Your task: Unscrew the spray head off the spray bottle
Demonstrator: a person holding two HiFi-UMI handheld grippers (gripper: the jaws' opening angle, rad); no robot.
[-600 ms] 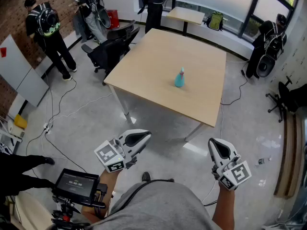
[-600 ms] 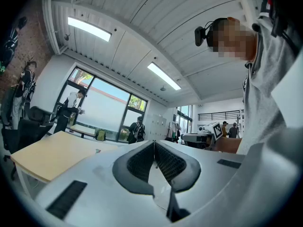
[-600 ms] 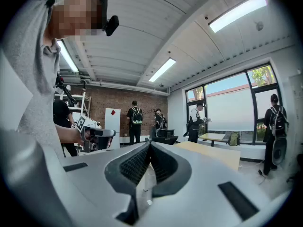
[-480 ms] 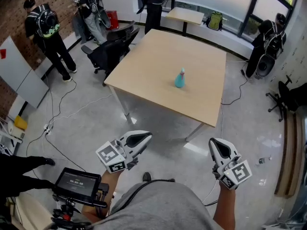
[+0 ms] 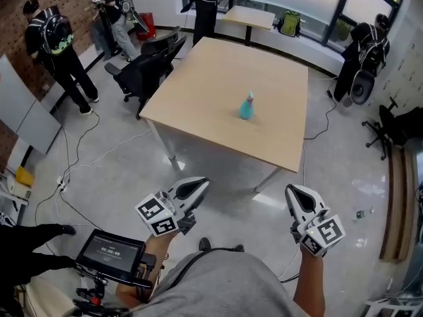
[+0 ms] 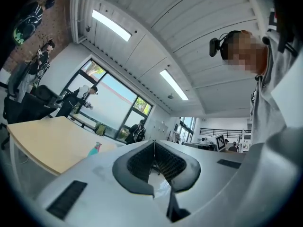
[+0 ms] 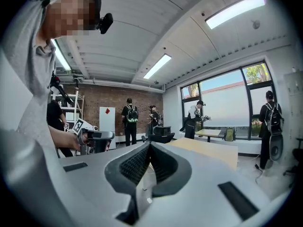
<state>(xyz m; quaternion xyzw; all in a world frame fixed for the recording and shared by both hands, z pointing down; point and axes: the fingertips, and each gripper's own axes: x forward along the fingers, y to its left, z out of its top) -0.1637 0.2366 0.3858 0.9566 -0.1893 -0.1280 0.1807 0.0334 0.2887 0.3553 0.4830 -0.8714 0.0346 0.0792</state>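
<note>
A teal spray bottle with a pale pink spray head stands upright near the middle of a light wooden table, far in front of me. It shows small in the left gripper view as the bottle. My left gripper is held low before my body, well short of the table, shut with nothing in it. My right gripper hangs at the same height on the right, also shut and empty. In both gripper views the jaws meet in a closed line.
Black office chairs stand at the table's left corner. Cables trail over the grey floor. A screen on a stand is at my lower left. Several people with backpacks stand along the walls. A small table is behind.
The head view has shifted slightly, so the table sits a bit higher in the frame. Both grippers stay shut in front of my body, and the bottle has not moved.
</note>
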